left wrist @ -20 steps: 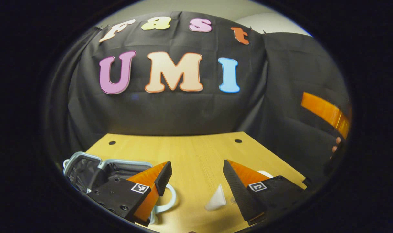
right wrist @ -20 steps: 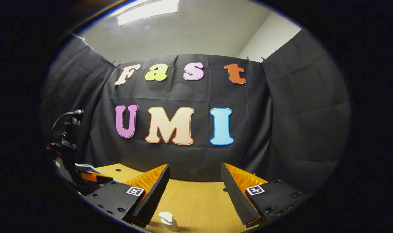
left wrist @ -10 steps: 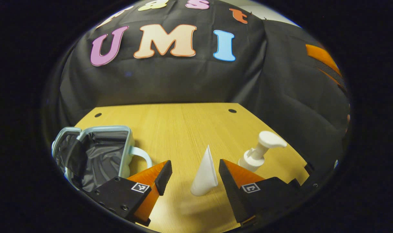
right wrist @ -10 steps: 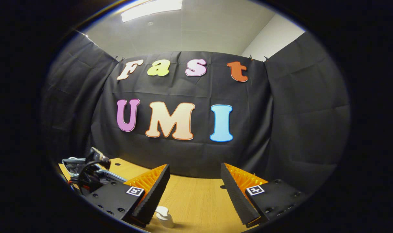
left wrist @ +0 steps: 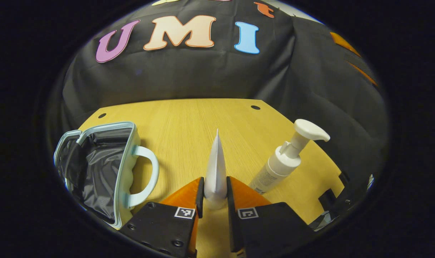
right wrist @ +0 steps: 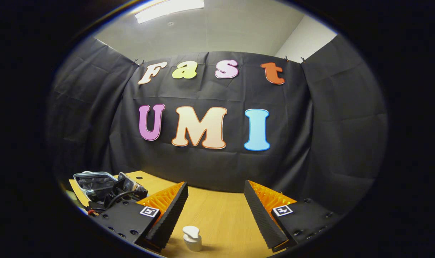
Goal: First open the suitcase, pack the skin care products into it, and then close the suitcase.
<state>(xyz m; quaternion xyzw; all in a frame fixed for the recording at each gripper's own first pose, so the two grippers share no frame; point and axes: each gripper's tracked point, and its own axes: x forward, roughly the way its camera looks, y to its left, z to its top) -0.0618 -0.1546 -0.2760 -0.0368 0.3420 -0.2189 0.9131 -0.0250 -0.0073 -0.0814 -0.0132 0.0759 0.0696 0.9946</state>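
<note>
Two fingers of the left hand-held gripper [left wrist: 215, 195] are pinching the base of a white tube [left wrist: 216, 168] standing upright on the worktop [left wrist: 188, 122] in the left gripper view. An open suitcase [left wrist: 99, 172] is lying to its left, and a white pump bottle [left wrist: 289, 157] is standing to its right.

Moving to the right gripper view, the right hand-held gripper [right wrist: 215, 208] is hanging wide apart above the worktop, gripping nothing, with the pump bottle [right wrist: 192, 238] showing between its fingers and the suitcase [right wrist: 92, 181] far left.

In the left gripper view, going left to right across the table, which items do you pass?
Open suitcase → white tube standing between the left gripper fingers → pump bottle.
</note>
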